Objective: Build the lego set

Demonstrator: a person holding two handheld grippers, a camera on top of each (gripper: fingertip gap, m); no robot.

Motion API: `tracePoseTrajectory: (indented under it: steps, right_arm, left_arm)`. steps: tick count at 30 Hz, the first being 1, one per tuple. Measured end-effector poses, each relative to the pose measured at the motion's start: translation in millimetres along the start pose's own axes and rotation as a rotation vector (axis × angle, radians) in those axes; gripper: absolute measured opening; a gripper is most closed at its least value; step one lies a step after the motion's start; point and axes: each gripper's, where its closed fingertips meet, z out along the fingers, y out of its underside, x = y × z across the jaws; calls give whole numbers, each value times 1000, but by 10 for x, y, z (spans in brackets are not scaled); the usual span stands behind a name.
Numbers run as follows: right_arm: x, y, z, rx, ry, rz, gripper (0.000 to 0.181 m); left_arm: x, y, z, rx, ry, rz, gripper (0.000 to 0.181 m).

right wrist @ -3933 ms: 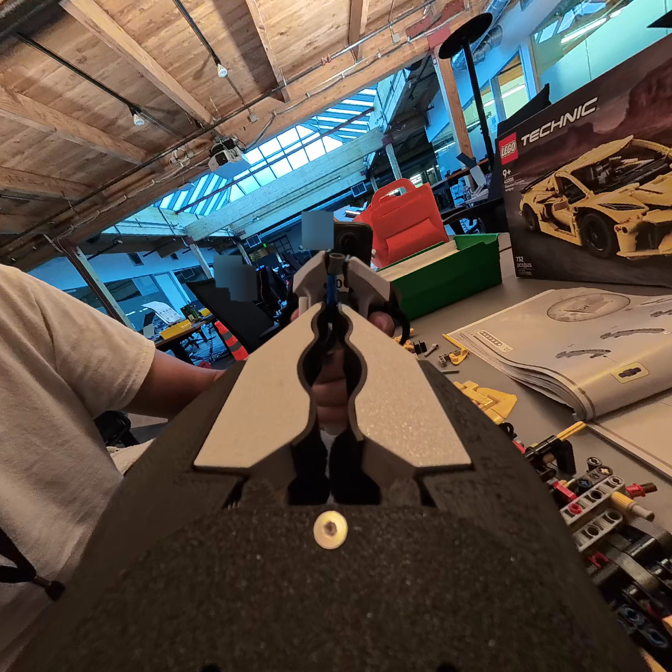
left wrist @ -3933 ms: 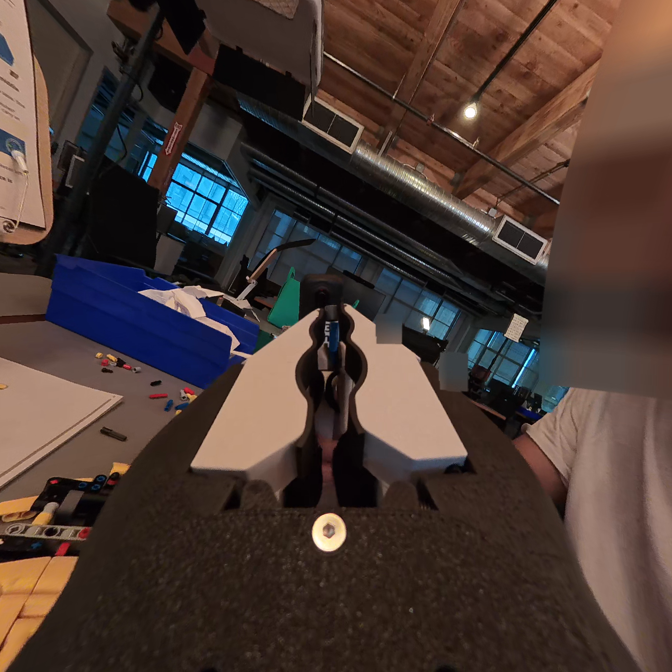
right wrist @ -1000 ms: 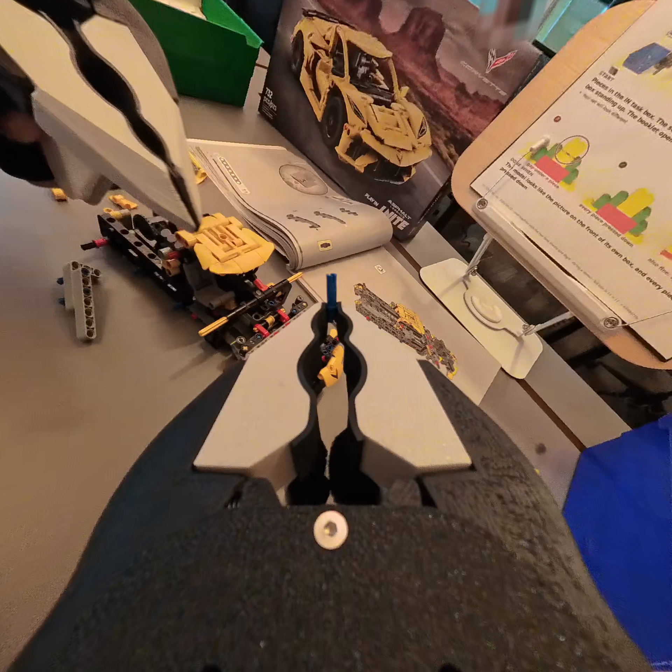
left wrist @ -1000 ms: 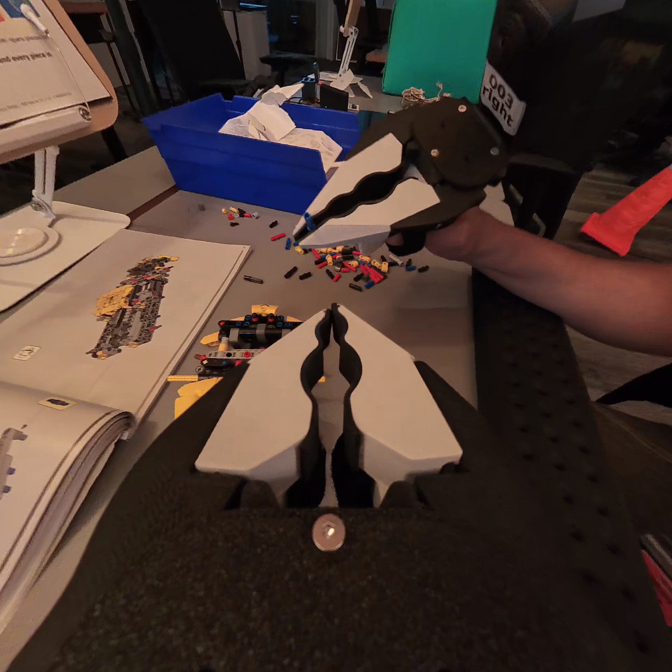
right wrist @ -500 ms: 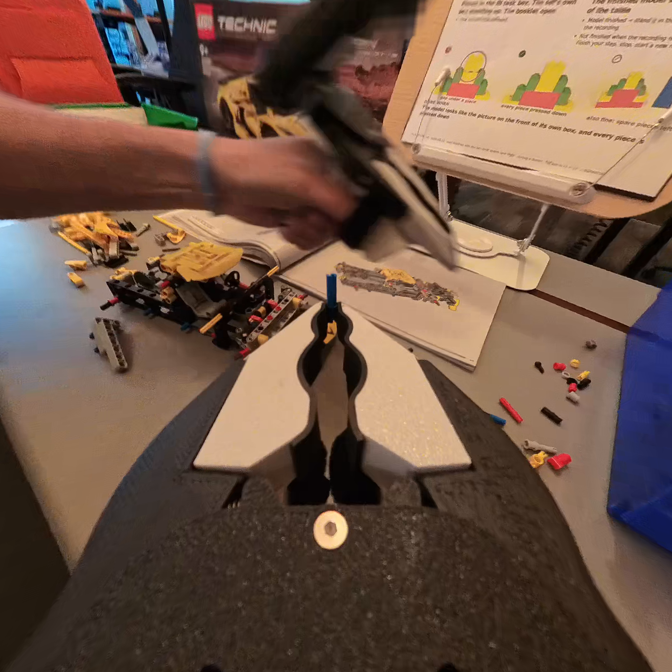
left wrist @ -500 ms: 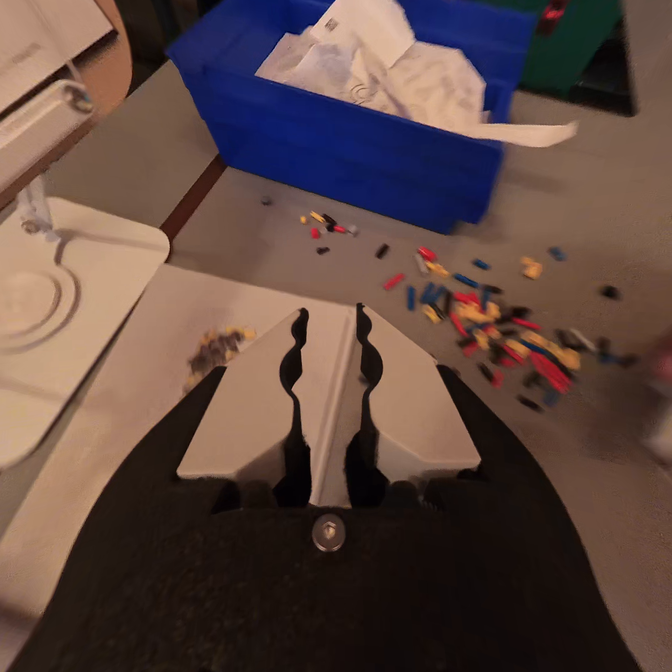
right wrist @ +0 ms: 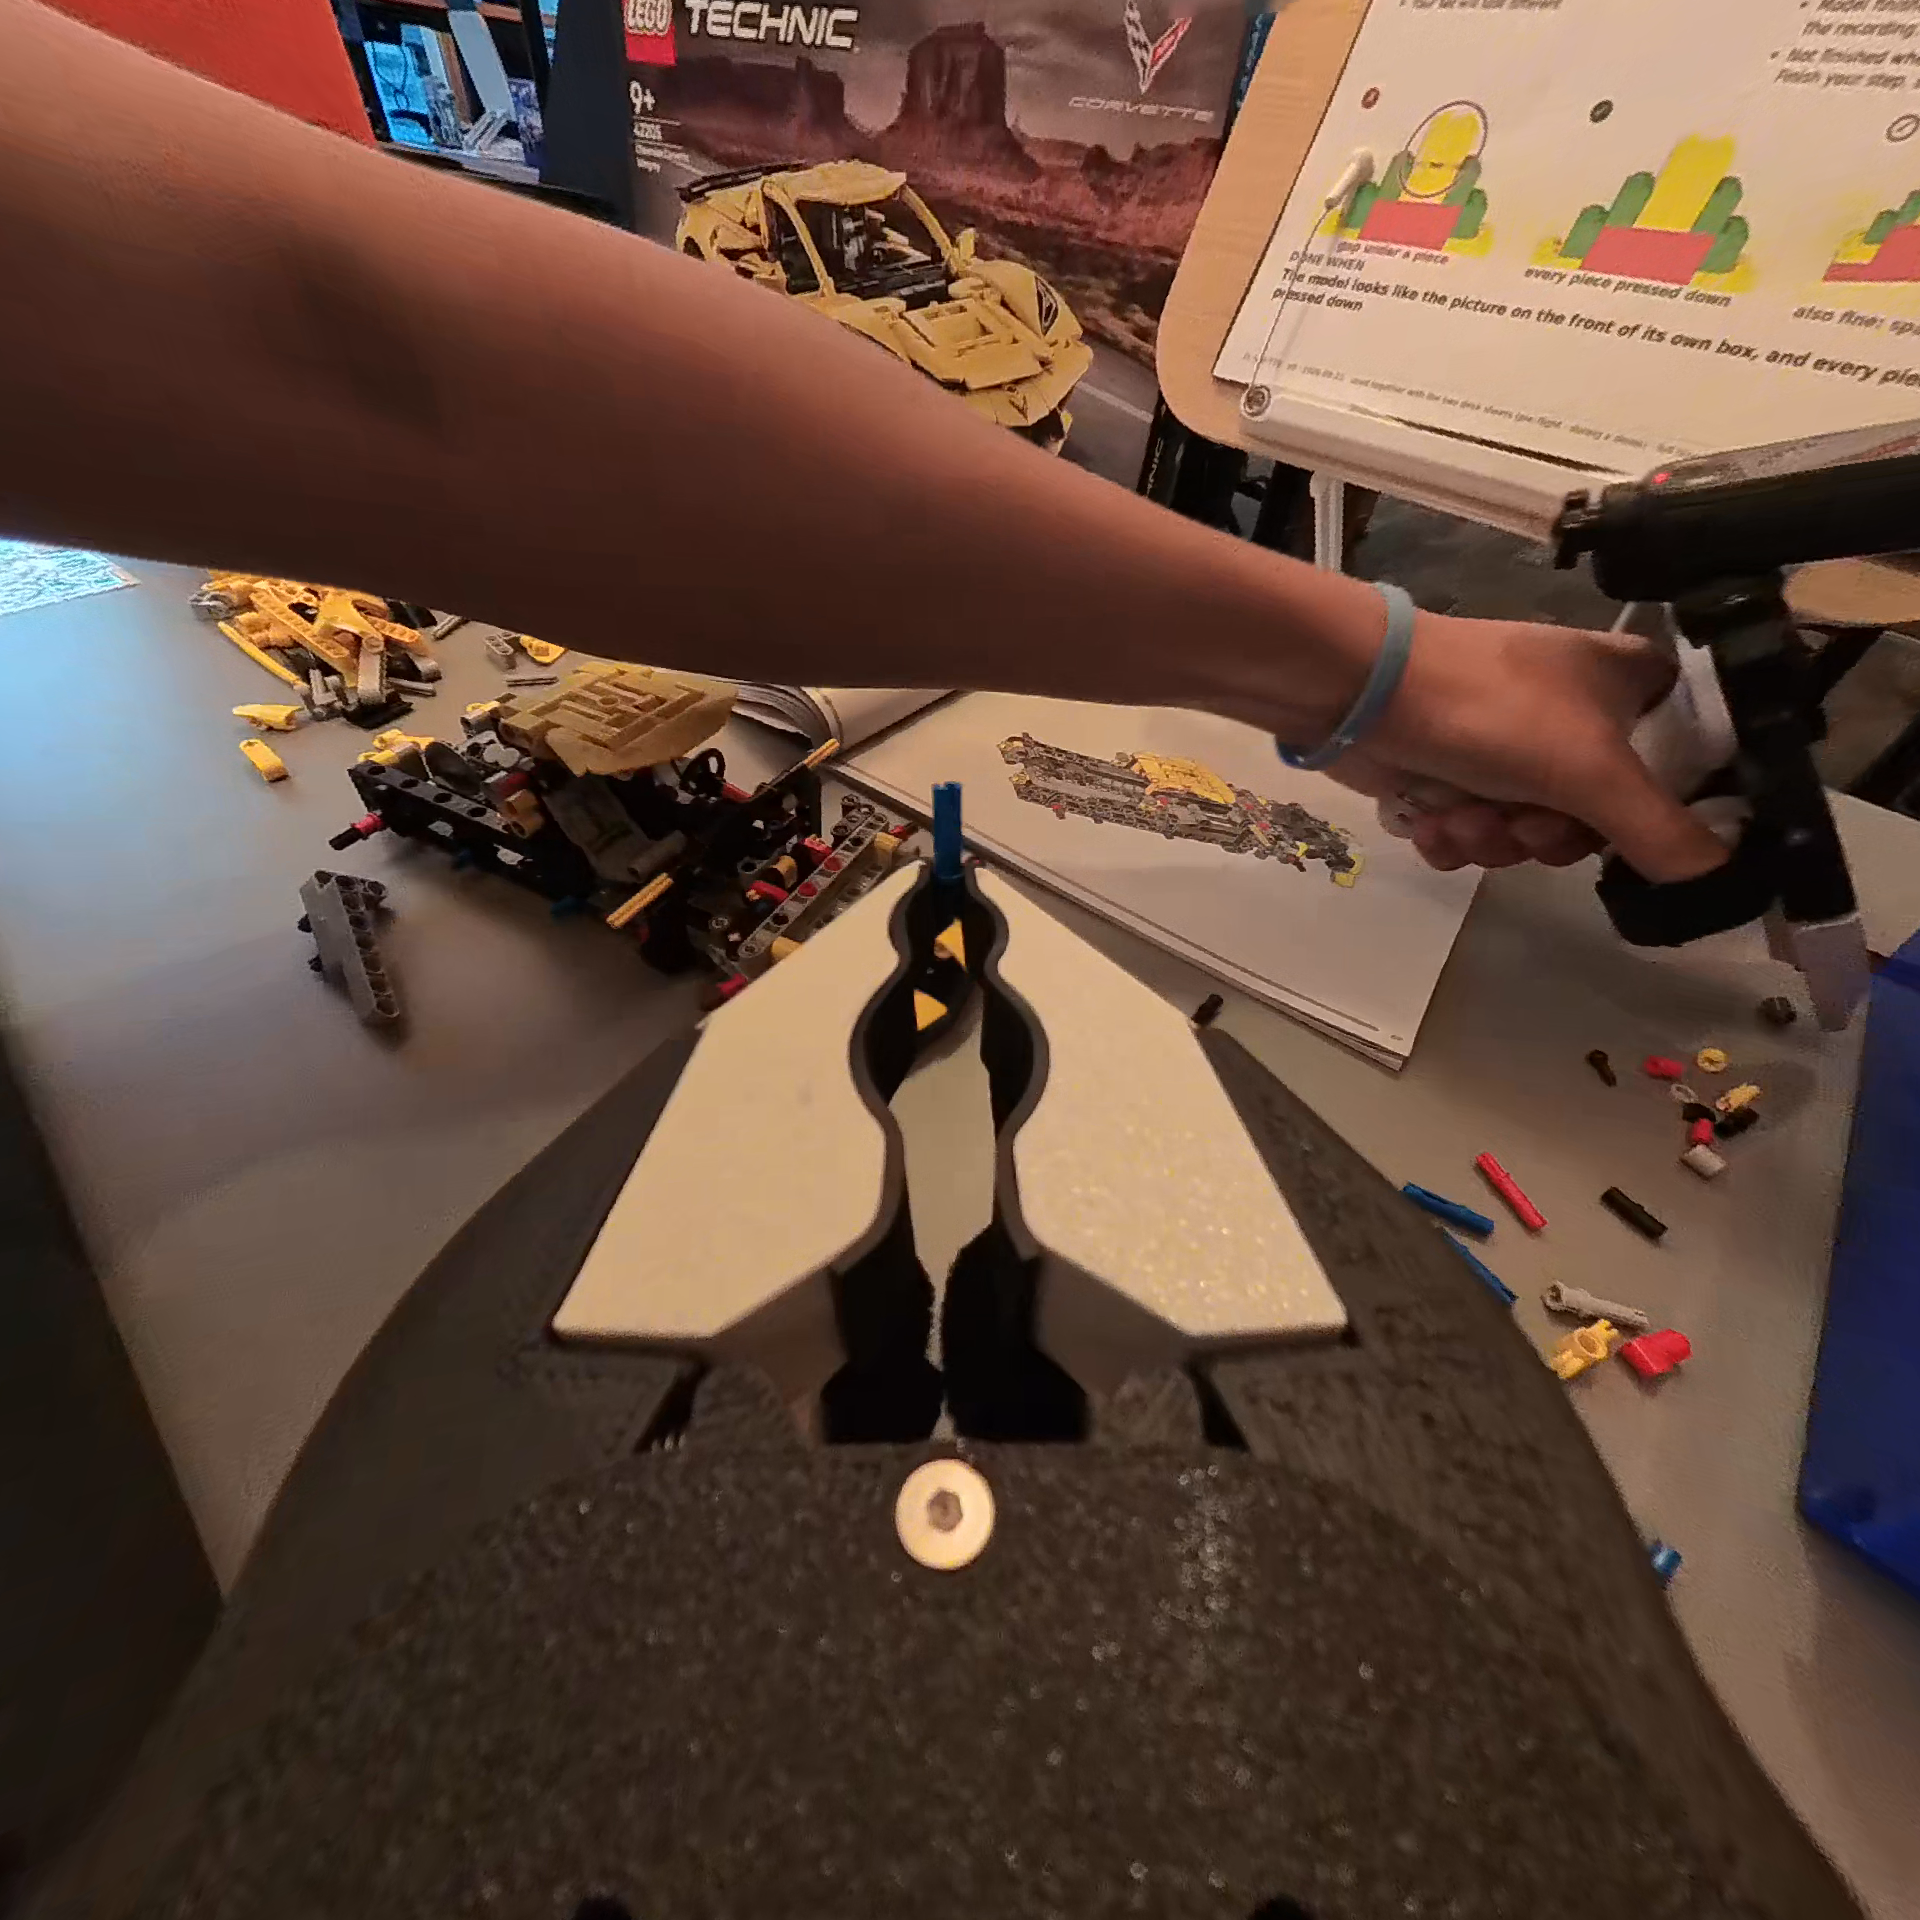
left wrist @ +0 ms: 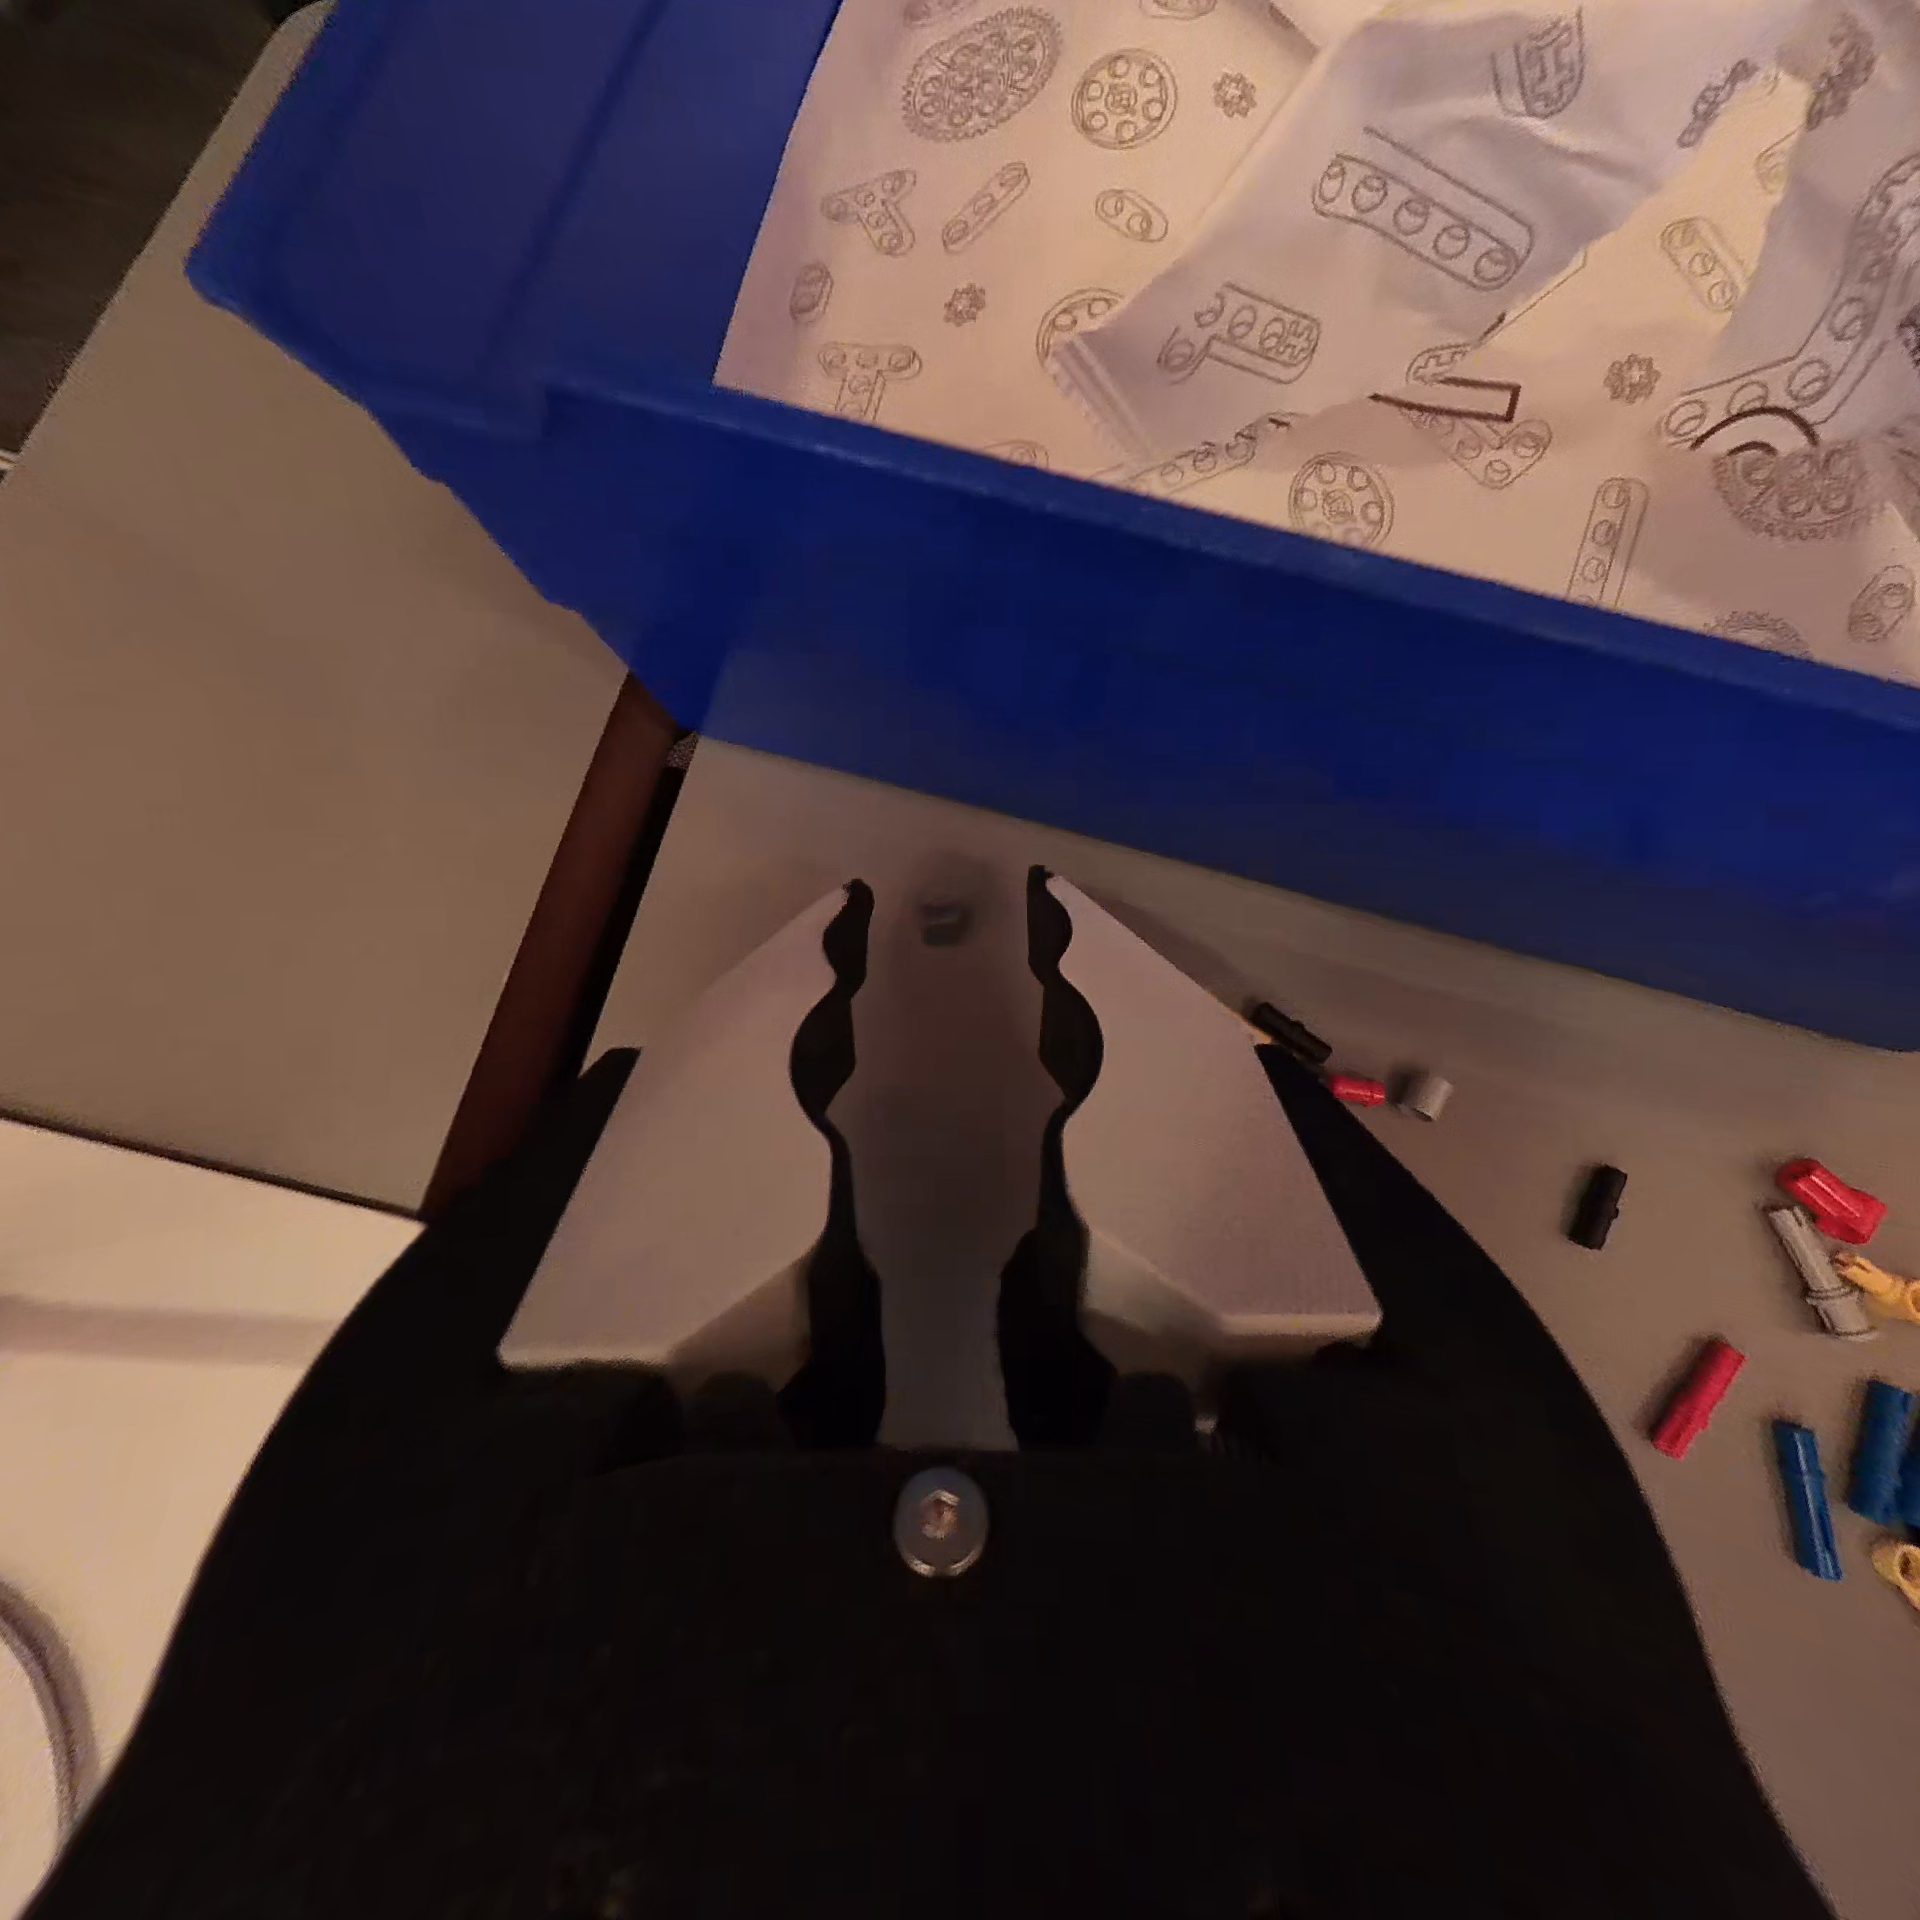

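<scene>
Your left gripper (left wrist: 943, 894) is spread wide around a small grey bush (left wrist: 943, 923), at 12 o'clock; squeeze it. Your right gripper (right wrist: 948, 868) pinches a blue axle (right wrist: 947, 821).

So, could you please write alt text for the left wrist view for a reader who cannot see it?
The open left gripper points down at a small grey Lego piece on the grey table, just before a blue bin holding printed paper bags. Loose red, blue, black and yellow pins lie scattered to the right.
</scene>
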Motion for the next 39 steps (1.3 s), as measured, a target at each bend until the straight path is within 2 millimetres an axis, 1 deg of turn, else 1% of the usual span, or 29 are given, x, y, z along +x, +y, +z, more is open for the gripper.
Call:
tracePoseTrajectory:
  steps: [1, 2, 3, 4, 7, 9, 10, 13, 16, 17, 18, 20, 21, 23, 25, 31, 33, 34, 35, 36, 37, 38, 39]
  right_arm:
    - [-9, -4, 2, 0, -4, -2, 2]
    - [-16, -9, 2, 2, -7, -3, 2]
    - [-18, -9, 1, 3, -10, -1, 2]
    - [-18, -7, -2, 3, -13, 5, 2]
    - [-21, -22, -10, 11, -21, 15, 2]
    - [-32, -31, -9, 14, -25, 11, 2]
    - [-36, -25, -5, 10, -25, 9, 2]
    - [-50, -4, 7, 0, -30, 2, 2]
    - [-52, 3, 13, -4, -34, 4, 2]
    - [-54, 8, 16, -7, -36, 3, 2]
    - [-59, 14, 20, -10, -38, 2, 2]
    - [-60, 28, 27, -17, -39, -1, 2]
    - [-62, 27, 28, -15, -41, 0, 2]
    - [-48, 27, 28, -14, -39, 5, 2]
    - [-36, 12, 18, -5, -41, 15, 2]
    - [-19, -3, 13, 5, -36, 22, 2]
    - [-40, -10, 26, 7, -51, 38, 2]
    - [-45, -1, 38, 0, -51, 32, 2]
    - [-51, 14, 49, -9, -50, 23, 3]
    - [-62, 31, 55, -17, -51, 16, 2]
    - [-70, 52, 56, -25, -52, 11, 3]
    - [-71, 67, 56, -31, -51, 8, 3]
    - [-69, 69, 56, -31, -51, 8, 3]
  left_arm:
    - [-4, 2, 11, -5, 6, 5, 30]
    - [1, 28, 26, -22, 20, 9, 24]
    - [6, 76, 46, -47, 30, 12, 20]
    - [7, 132, 59, -74, 31, 17, 21]
    - [39, 161, 12, -77, 37, 22, 21]
    - [5, 162, 6, -58, 2, 49, 14]
    - [1, 152, 7, -45, -12, 65, 14]
    - [35, 123, 29, -47, -14, 74, 27]
    - [10, 79, 70, -53, -32, 69, 28]
    - [8, 90, 92, -70, -29, 73, 27]
    - [14, 89, 104, -78, -20, 71, 13]
    - [-2, 103, 103, -102, -22, 75, 1]
    - [-8, 118, 92, -112, -24, 76, 0]
    - [1, 155, 43, -124, -15, 56, 0]
    - [87, 182, -63, -121, 29, 13, 0]
    - [365, 236, -583, -79, 98, -57, 0]
    - [323, 314, -633, -109, 33, -81, 0]
    - [294, 355, -609, -136, 9, -119, 4]
    - [243, 374, -564, -156, -21, -170, 13]
    - [234, 354, -513, -156, -21, -216, 25]
    - [236, 318, -469, -149, -15, -232, 31]
    - [194, 292, -440, -142, -40, -197, 30]
    - [138, 292, -428, -144, -75, -124, 30]
